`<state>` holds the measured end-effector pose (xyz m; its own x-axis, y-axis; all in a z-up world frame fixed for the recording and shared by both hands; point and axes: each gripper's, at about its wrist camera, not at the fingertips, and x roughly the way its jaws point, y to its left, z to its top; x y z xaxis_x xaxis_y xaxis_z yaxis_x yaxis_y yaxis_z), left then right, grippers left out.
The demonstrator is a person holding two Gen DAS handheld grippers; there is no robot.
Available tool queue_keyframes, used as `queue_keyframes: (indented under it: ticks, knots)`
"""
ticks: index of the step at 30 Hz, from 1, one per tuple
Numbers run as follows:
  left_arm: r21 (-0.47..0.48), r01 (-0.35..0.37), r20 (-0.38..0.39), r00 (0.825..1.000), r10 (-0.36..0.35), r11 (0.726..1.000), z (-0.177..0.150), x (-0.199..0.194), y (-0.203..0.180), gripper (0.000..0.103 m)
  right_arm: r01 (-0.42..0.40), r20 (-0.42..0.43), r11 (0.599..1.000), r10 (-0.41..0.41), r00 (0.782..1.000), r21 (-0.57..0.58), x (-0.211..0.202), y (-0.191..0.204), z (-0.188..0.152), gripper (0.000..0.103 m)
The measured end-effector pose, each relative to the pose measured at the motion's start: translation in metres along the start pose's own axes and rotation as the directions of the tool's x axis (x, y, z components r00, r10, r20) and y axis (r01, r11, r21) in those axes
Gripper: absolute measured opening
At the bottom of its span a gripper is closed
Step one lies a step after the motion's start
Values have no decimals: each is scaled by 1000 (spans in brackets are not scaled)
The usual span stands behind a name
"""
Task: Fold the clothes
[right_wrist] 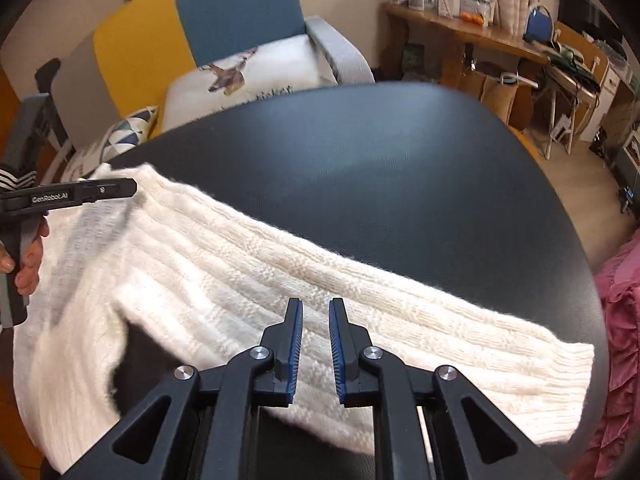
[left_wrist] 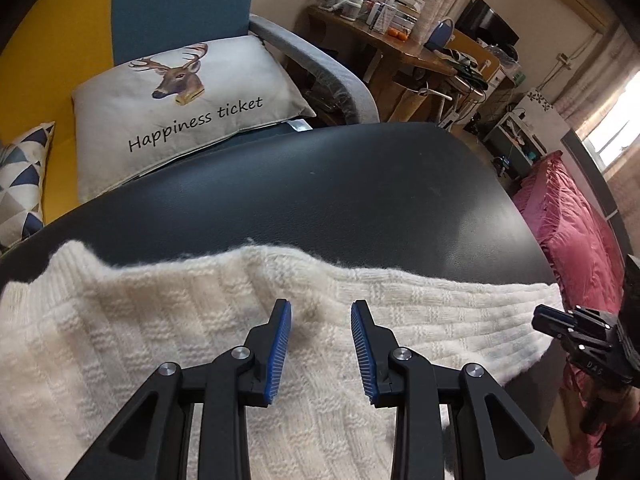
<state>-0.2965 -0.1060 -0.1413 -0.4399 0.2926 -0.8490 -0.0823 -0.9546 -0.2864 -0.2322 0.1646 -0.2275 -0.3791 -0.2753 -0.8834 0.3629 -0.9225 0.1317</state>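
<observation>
- Sweater [right_wrist: 248, 280], white knit, lies spread on the near part of the dark table [right_wrist: 380, 168], one sleeve stretching right.
- Left gripper [left_wrist: 320, 344] hovers over it, jaws spread, nothing held.
- Right gripper [right_wrist: 316, 344] hovers over the sleeve, jaws narrowly apart and empty.
- Risk: fluffy knit may snag on the ribbed pads, or a shallow pinch may lift only one layer, skewing the fold.

We've got a round black leather-look table [right_wrist: 400, 184] as our centre. Behind it sits a yellow-and-blue armchair [right_wrist: 236, 12] with a deer-print cushion [left_wrist: 180, 96]; to its right, a cluttered wooden desk [right_wrist: 460, 32], pink quilt [left_wrist: 568, 232], bright window [left_wrist: 616, 144].
</observation>
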Motion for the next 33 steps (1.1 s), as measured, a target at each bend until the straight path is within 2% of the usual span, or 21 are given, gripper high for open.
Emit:
queue_keyframes:
  ticks: [3,5,11,14,18,22,23,25,28,31,33]
  knots:
    - [6,-24,-42,999,24,1000,7,19,-4,32,81,-45,997,-80,996,17,16,-8,-1,13]
    - [2,-40,-73,997,40,999,9,32,-3,32,95,-45,995,-94,995,17,20,-11,-5,12]
    - [14,-83,-65,994,84,996,8,37,-8,32,116,-24,993,-115,993,37,21,-15,-12,10]
    - [-22,-47,-21,999,46,999,7,18,-10,32,170,-2,985,-170,985,42,12,-12,-14,13]
    - [-67,19,42,999,-16,998,-8,-21,-9,32,255,101,963,-263,959,86,-15,-18,-23,13]
    - [-67,-10,54,998,14,998,-41,-44,-4,32,281,90,943,-300,950,178,-24,-45,-37,16]
    - [-75,-14,49,999,17,997,-51,-47,-2,32,304,64,930,-323,944,209,-24,-54,-43,20]
    - [-100,-25,32,999,28,995,-69,-50,3,32,336,8,903,-351,936,269,-19,-72,-54,21]
    - [-142,-25,9,1000,26,990,-95,-54,10,32,250,84,908,-293,952,335,-26,-83,-62,21]
    - [-166,-21,1,1000,21,986,-113,-60,13,32,206,89,909,-254,963,362,-39,-85,-64,21]
    - [-173,-23,0,1000,24,985,-124,-65,13,32,176,164,923,-244,956,343,-56,-77,-66,21]
